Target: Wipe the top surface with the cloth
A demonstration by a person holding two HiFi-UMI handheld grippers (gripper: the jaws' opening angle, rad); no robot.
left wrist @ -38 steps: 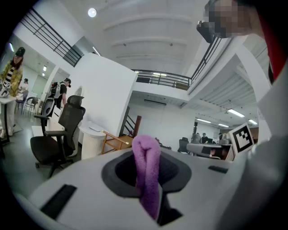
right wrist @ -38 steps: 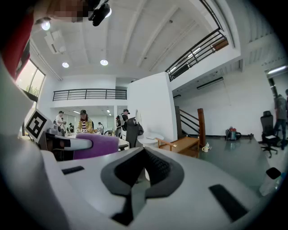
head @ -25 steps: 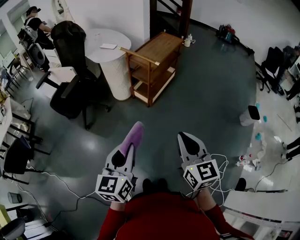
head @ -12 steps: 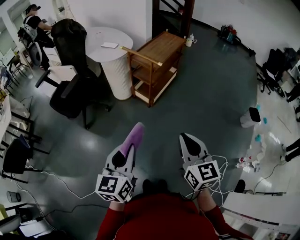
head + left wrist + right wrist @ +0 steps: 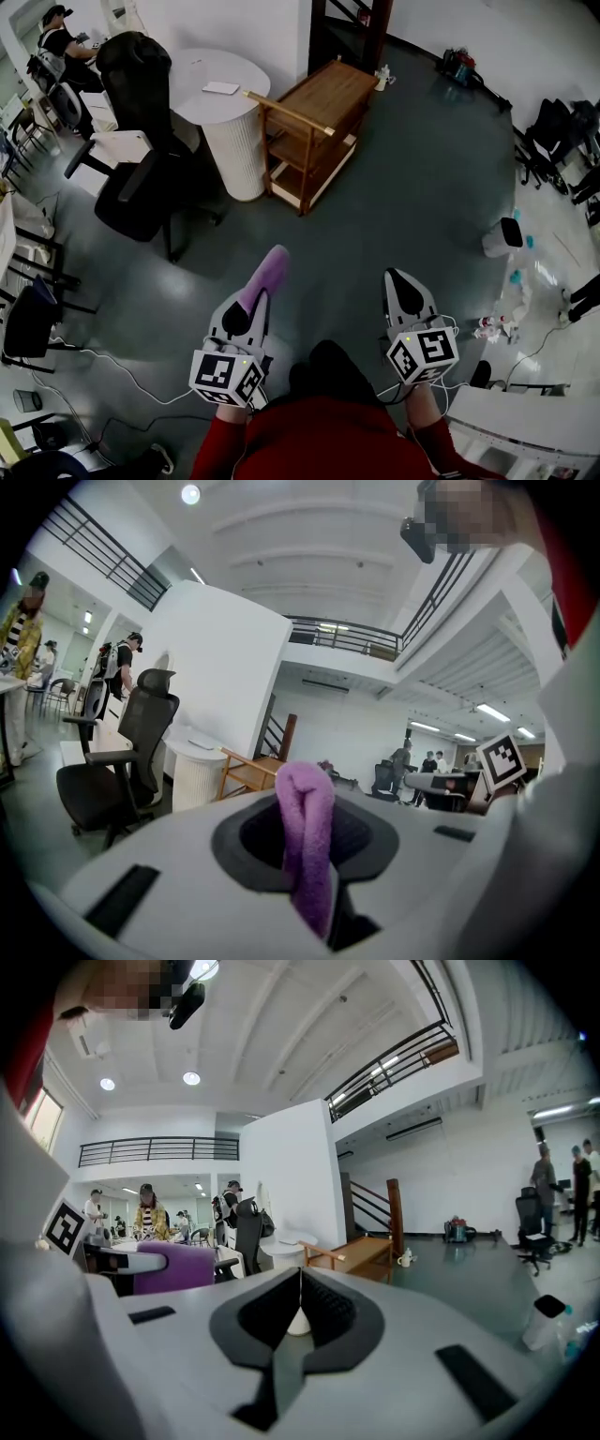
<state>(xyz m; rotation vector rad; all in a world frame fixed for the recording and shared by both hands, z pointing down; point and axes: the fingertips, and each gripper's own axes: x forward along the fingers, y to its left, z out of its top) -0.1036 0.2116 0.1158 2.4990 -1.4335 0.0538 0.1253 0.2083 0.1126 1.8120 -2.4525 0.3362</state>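
A wide grey-green floor is seen from above, with furniture gathered at its far side. A black office chair is parked beside a round white table, and a wooden cart with open shelves is set just to the right of that table, its top shelf bare. Nearer the camera, two hand-held grippers are held out over the floor in front of a person's red top, well apart from the cart. The left gripper is closed on a purple cloth: in the left gripper view the cloth is pinched between the jaws as a folded strip, its rounded end standing up past the tips. In the head view that end is pointed toward the cart. The right gripper is held alongside, apart from the left one, and its jaws are pressed together with nothing between them, as the right gripper view shows. A small flat white item is left on the round table's top.
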